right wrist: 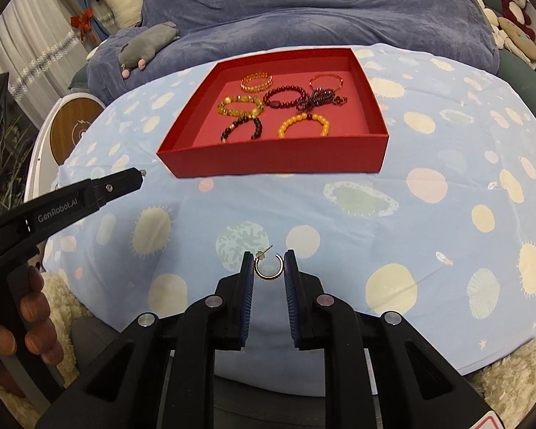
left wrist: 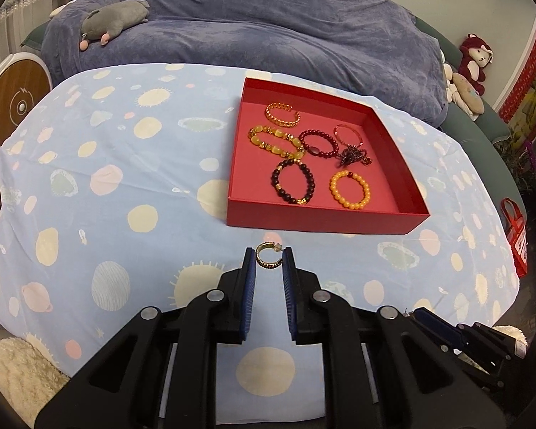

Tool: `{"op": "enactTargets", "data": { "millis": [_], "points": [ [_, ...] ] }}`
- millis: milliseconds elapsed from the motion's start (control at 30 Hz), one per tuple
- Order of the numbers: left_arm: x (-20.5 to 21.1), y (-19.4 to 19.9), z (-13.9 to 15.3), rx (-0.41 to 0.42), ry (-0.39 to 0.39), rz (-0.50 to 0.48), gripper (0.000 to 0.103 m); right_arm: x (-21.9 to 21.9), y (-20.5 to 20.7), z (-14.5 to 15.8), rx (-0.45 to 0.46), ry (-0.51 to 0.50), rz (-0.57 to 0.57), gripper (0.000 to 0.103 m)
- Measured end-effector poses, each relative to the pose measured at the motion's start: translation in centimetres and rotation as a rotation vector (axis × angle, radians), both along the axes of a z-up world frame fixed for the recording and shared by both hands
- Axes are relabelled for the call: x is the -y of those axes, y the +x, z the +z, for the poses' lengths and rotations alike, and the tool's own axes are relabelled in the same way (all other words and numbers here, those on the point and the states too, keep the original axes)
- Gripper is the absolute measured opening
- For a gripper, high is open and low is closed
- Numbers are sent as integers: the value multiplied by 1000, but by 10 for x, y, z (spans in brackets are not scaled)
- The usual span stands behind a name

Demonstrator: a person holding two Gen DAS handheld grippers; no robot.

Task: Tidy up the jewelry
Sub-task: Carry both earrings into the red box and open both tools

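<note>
Left gripper points steeply downward over the blue planet-print tablecloth; its jaws pinch a gold hoop earring between the blue pads, clear of the cloth. Right gripper is angled downward likewise; its jaws pinch a second gold hoop earring with post. Person's hand wraps the left gripper's handle at the left edge of the right wrist view. Red tray sits beyond both grippers on the cloth; it contains an orange bead bracelet, dark bead bracelet, yellow bracelet, gold chain bracelet and dark red bracelet.
</note>
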State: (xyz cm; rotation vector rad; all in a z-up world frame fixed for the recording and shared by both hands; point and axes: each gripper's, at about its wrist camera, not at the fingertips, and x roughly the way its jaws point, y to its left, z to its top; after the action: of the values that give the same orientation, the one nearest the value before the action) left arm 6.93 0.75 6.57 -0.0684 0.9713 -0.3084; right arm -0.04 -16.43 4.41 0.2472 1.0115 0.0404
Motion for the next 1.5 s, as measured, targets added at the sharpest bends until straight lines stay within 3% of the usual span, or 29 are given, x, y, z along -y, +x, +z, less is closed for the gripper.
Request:
{"op": "enactTargets", "data": {
  "millis": [300, 500, 633, 900, 1500],
  "points": [
    [27, 18, 44, 87, -17, -57, 15, 21, 37, 53, 125, -36, 1, 16],
    [53, 55, 54, 127, -26, -83, 15, 39, 82, 66, 163, -49, 2, 16],
    [67, 82, 48, 136, -8, -83, 15, 46, 111, 57, 156, -71, -3, 16],
    [79, 126, 11, 77, 52, -60, 15, 54, 150, 27, 114, -96, -14, 16],
    [83, 159, -43, 3, 113, -45, 15, 64, 186, -23, 32, -97, -36, 16]
  ]
}}
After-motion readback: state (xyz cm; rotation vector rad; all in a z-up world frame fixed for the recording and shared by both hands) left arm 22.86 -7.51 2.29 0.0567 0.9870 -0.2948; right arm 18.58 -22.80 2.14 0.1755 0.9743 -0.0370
